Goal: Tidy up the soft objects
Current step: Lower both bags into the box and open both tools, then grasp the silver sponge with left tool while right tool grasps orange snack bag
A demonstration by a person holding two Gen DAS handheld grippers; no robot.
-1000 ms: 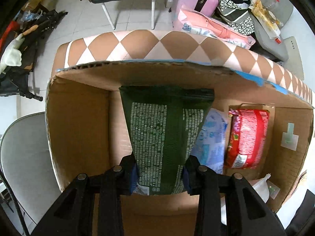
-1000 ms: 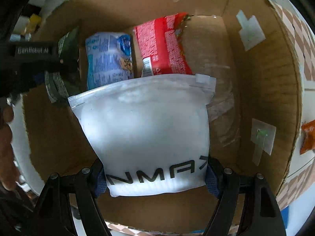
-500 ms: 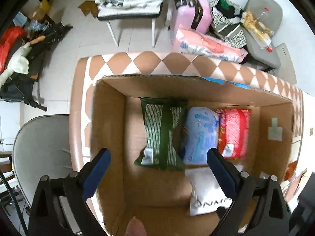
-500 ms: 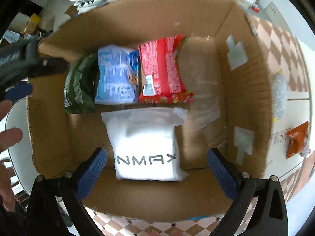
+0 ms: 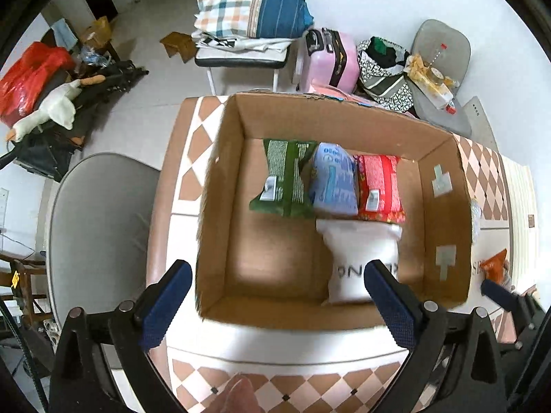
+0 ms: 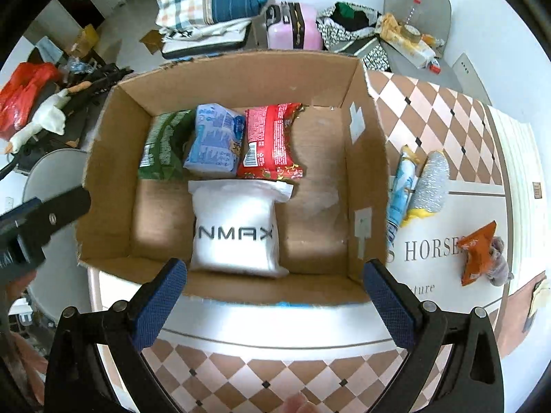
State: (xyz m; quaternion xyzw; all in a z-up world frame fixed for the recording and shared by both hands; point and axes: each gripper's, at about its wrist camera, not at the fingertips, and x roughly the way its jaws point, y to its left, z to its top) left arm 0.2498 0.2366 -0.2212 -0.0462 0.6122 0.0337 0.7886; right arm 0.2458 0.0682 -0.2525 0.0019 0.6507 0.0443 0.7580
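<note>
An open cardboard box [image 5: 220,206] [image 6: 365,158] stands on the checkered table. Inside lie a green packet [image 5: 284,179] [image 6: 163,146], a blue packet [image 5: 332,184] [image 6: 215,143], a red packet [image 5: 378,187] [image 6: 270,146] and a white NMAX pouch [image 5: 358,253] [image 6: 234,227]. My left gripper [image 5: 277,304] is open and empty above the box's near edge. My right gripper [image 6: 275,303] is open and empty, also above the near edge. To the right of the box on the table lie an orange packet [image 6: 477,253] [image 5: 494,268], a light blue tube packet [image 6: 399,196] and a silver-yellow sponge-like item [image 6: 428,187].
A grey chair [image 5: 96,237] stands left of the table. The floor behind holds a pink suitcase [image 5: 329,60], a bench with a checked pillow [image 5: 251,0], bags and clutter. The left gripper's body shows at the left of the right wrist view [image 6: 38,220].
Both grippers let go of their items, the green packet and the white pouch, which now lie in the box. Both opened and pulled back up and out of the box.
</note>
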